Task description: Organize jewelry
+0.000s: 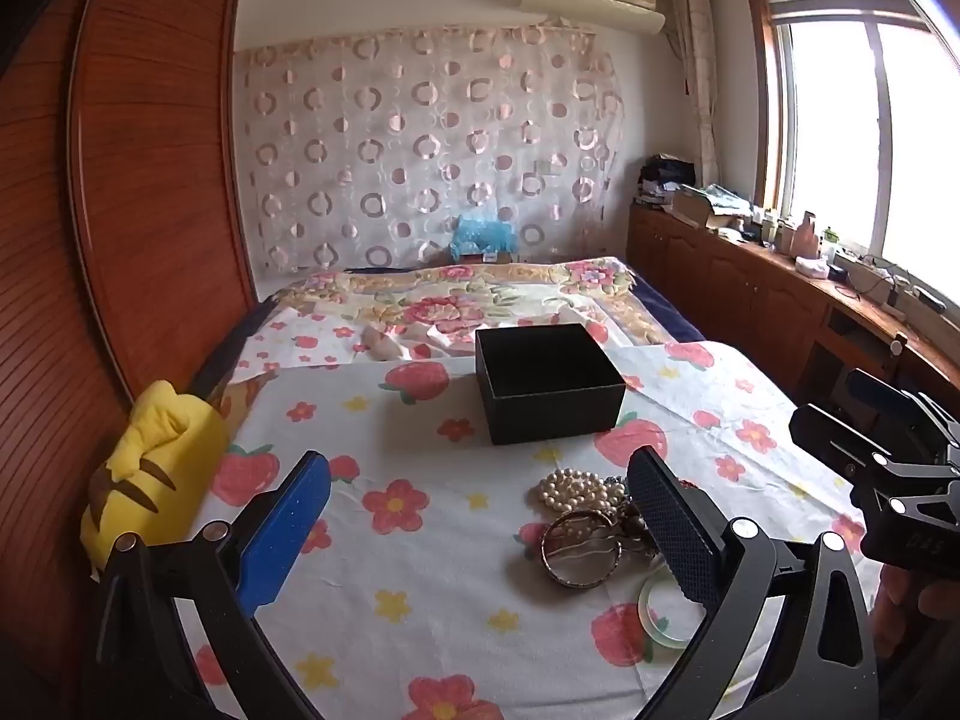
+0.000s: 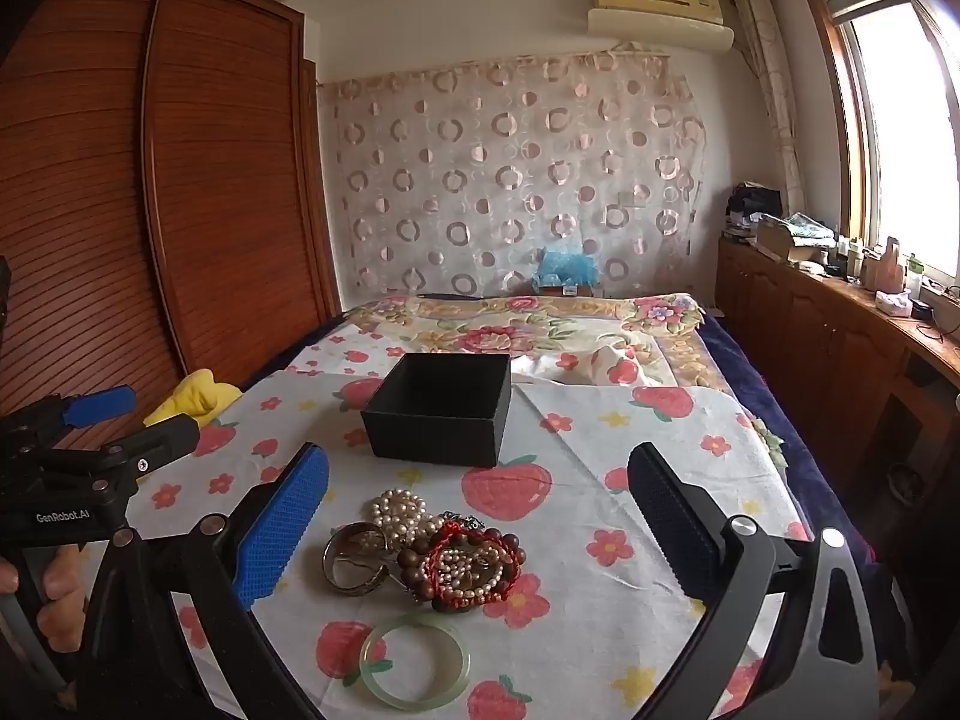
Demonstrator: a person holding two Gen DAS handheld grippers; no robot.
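Nearest my lens in the right wrist view, at lower centre, lies the pale green jade bangle [image 2: 415,668], flat on the strawberry-print sheet [image 2: 600,414] that covers the bed.

Going left to right in that view: at the left edge my left gripper [image 2: 129,420] reaches in, a hand [image 2: 57,594] wrapped around its handle below, and a yellow plush [image 2: 198,399] shows beyond it. Next comes my right gripper [image 2: 477,531], its fingers [image 2: 282,531] spread wide and released, pressing on nothing. Between them, left of centre, sits the jewelry heap: a metal cuff bracelet [image 2: 354,558] on the left, a white pearl strand [image 2: 399,510] just behind it, then dark wooden beads [image 2: 414,567] touching a red beaded bracelet [image 2: 477,570] with small pearls inside its ring. The bangle lies just in front of this heap, apart from it. Above, at centre frame, the black box [image 2: 441,411] stands open and upright on the sheet, well behind the heap.

In the left wrist view, the plush sits at the left edge; my left gripper [image 1: 480,528] is likewise wide open with nothing between its fingers [image 1: 288,534]. The box stands at centre and the heap at lower right, partly hidden by my right-hand finger, with my right gripper [image 1: 852,420] at the far right edge.
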